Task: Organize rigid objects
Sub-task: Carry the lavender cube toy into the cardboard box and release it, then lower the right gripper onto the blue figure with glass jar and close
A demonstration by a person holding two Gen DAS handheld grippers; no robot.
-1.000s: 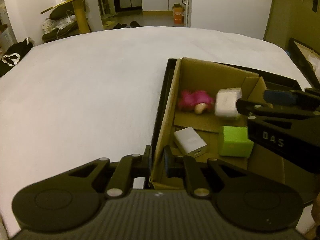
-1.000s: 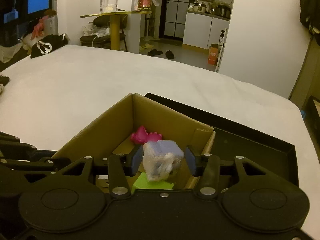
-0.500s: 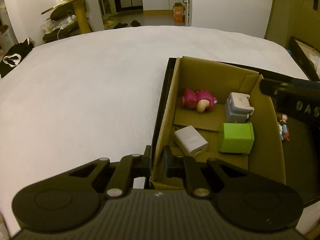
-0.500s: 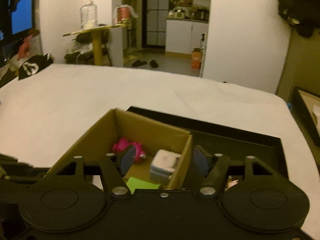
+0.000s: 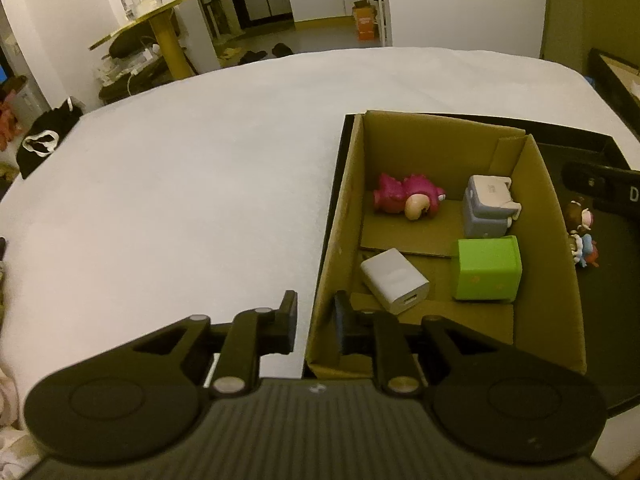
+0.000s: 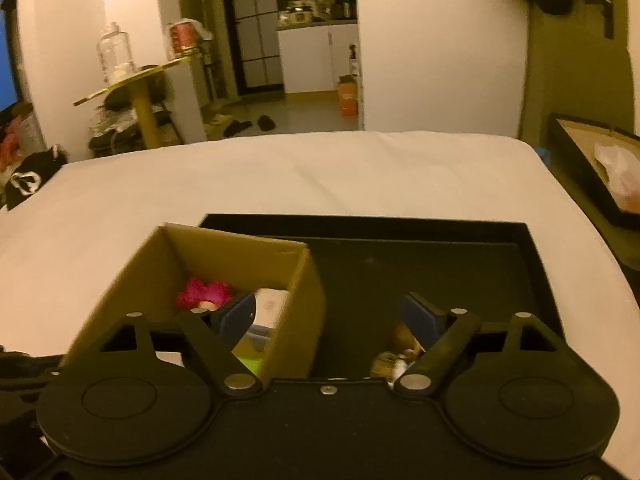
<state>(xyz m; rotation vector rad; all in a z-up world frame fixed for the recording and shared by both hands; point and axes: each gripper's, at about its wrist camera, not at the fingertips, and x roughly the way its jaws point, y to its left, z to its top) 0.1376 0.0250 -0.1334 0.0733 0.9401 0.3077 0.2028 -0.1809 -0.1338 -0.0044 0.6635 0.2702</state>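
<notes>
the grey block toy (image 5: 489, 207) now sits on the floor of the cardboard box (image 5: 448, 136), beside the pink figure (image 5: 408, 200) and just behind the green cube (image 5: 486, 269); a second ago it hung between the right gripper (image 6: 329, 316) fingers. those fingers have just been opening and stand wide with nothing between them, over the black tray (image 6: 400, 226) (probably heading for the next piece). so this placement looks done. the left gripper (image 5: 316, 320) has eased open a little around the box's near wall; whether its pads press it, i cannot tell. the small figurines (image 5: 581, 236) in the tray are half cut off and blurred.
</notes>
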